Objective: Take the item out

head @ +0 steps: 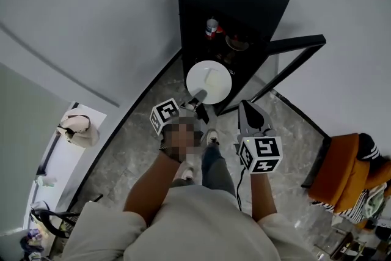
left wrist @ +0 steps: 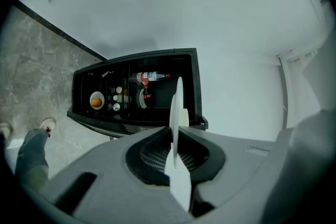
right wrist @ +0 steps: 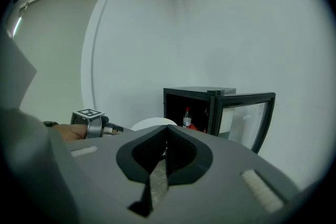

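Observation:
A round white plate [head: 209,82] hangs in front of the open black fridge [head: 232,3], outside it. My left gripper [head: 198,98] is shut on the plate's near rim. In the left gripper view the plate [left wrist: 179,107] stands edge-on between the jaws of that gripper [left wrist: 176,136], with the fridge [left wrist: 195,92] beyond it. My right gripper [head: 247,108] hovers to the right of the plate, shut on nothing. In the right gripper view the closed jaws of this gripper [right wrist: 164,145] point at the fridge [right wrist: 173,107], and the plate [right wrist: 149,124] shows just left of them.
The fridge's glass door [head: 293,49] swings open to the right. Inside are a bottle with a red label [left wrist: 149,77], a bowl with something orange [left wrist: 96,100] and several small jars. An orange chair [head: 342,171] stands at right, a bag [head: 76,128] at left.

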### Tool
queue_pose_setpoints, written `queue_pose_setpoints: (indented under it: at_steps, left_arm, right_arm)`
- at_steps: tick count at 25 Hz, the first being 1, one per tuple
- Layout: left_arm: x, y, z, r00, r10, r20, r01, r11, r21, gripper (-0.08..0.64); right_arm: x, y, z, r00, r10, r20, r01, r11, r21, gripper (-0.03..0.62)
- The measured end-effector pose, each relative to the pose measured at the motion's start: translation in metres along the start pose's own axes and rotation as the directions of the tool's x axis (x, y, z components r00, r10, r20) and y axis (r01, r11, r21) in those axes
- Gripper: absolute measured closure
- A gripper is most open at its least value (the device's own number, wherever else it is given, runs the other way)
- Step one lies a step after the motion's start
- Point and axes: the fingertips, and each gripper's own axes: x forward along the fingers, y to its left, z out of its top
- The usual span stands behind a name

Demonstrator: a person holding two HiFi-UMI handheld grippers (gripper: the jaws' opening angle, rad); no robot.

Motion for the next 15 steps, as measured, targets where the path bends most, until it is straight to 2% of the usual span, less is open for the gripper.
queue_pose_setpoints:
  at_steps: [8, 15]
  left_arm:
    - [-0.050, -0.035, -0.029, 1.000, 0.014, 0.002, -0.014, 1.000, 0.022, 0.541]
    - [-0.099, -0.045, -0.058, 0.999, 0.039, -0.031, -0.038, 0.998, 0.040, 0.540]
  right_arm:
    - [-0.038, 0.012, 0.019, 0.997, -0.046, 0.057, 0.046, 0.999, 0.004, 0.584]
    - [-0.061, 0.021, 0.025, 0.993, -0.074, 0.088, 0.073, 0.997, 0.011, 0.584]
